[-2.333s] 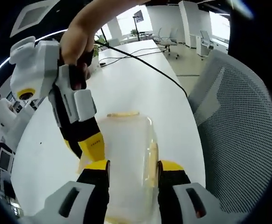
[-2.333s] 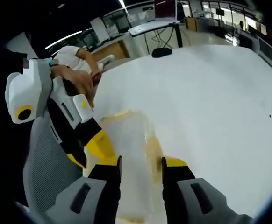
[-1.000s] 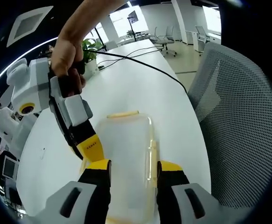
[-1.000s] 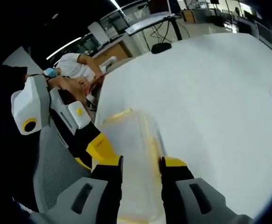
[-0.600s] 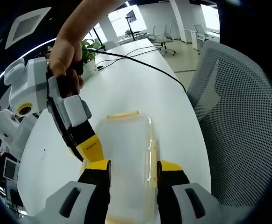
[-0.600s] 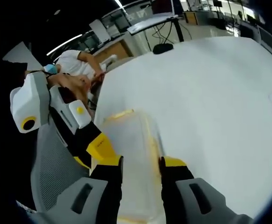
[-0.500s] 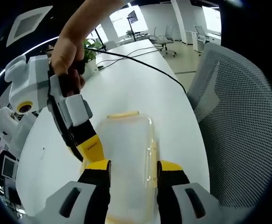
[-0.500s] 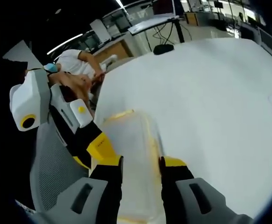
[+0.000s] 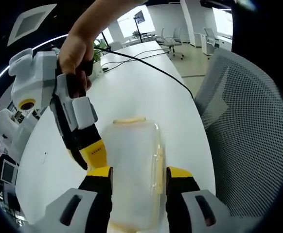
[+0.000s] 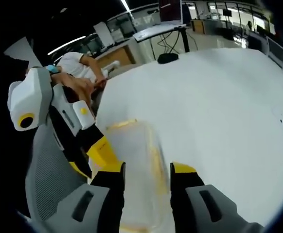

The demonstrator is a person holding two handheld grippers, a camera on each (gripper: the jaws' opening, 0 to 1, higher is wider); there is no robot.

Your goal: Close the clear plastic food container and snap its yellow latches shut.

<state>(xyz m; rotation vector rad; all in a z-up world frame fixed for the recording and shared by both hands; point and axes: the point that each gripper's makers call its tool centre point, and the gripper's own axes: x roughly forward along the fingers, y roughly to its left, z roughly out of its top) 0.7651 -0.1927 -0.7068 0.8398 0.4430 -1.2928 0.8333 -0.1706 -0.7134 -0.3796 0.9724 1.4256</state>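
- I am keeping the left gripper (image 9: 134, 175) spread, its two yellow-tipped jaws standing either side of the clear plastic food container (image 9: 132, 165). I cannot tell whether the pads are actually pressing the walls or just bracketing them.
- I am holding the right gripper (image 10: 146, 172) the same way: jaws parted, the container (image 10: 134, 170) sitting between them and running forward from the tips. Contact on this side is also unclear.
- In the left gripper view, the right gripper (image 9: 83, 141) is coming in beside my left jaw, its yellow tip at the container's long edge, with the person's hand (image 9: 76, 53) wrapped on its handle.
- In the right gripper view, the left gripper (image 10: 90, 143) is reaching in from the opposite side, its tip also at the container's edge.
- The lid is looking seated flat. One yellow latch (image 9: 129, 119) is lying across the far end, beyond the fingertips; another latch (image 9: 157, 167) is running along the side just inside my right-hand jaw.
- The container is resting on the white table (image 9: 146, 92), near the edge by a mesh chair (image 9: 248, 136).
- Judgement: closing appears done; I am at the latching step. I cannot tell whether any latch is clicked.
- The next move calls for steadying the box with one gripper and pressing a latch down over the rim with the other, without sliding the box off the table edge.
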